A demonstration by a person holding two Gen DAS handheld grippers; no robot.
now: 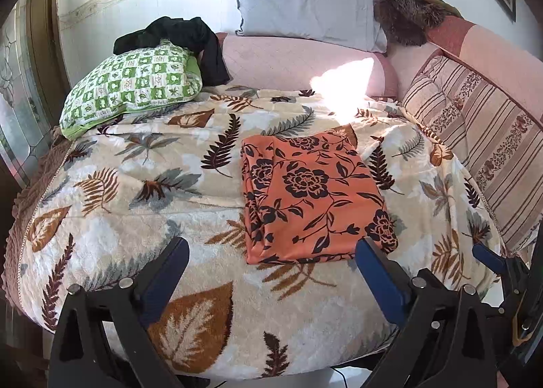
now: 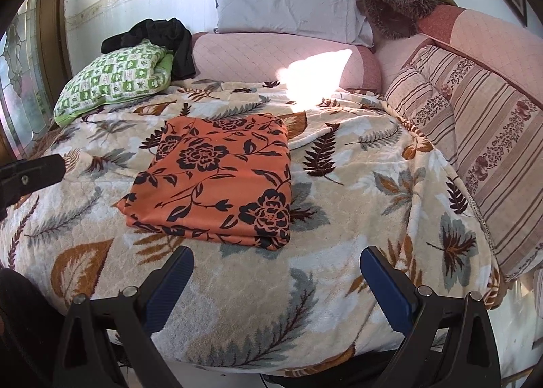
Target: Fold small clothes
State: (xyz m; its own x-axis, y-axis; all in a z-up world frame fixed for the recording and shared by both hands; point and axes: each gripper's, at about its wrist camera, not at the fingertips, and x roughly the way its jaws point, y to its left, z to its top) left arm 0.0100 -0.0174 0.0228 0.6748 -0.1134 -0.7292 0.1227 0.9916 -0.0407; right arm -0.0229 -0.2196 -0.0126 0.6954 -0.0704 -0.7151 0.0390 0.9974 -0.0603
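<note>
Both grippers stood wide open with nothing between their blue pads when I checked the two wrist views. My left gripper (image 1: 273, 254) hung over the near edge of the leaf-patterned blanket (image 1: 135, 191), and my right gripper (image 2: 276, 260) did the same a little further along that edge. Neither touched cloth. The orange floral garment (image 2: 217, 177) lay folded into a flat, roughly rectangular packet near the middle of the blanket, its thick folded edge turned toward the near edge and its long axis running away toward the pillows. From the left gripper it sat ahead and to the right, its near right corner just beside that gripper's right finger; from the right gripper it sat ahead and slightly left. I judged the left hand nearer to the packet. A dark garment (image 1: 190, 38) lay draped over the green checked pillow (image 1: 135, 82) at the far left corner, well apart from both tools and likely the next piece.
</note>
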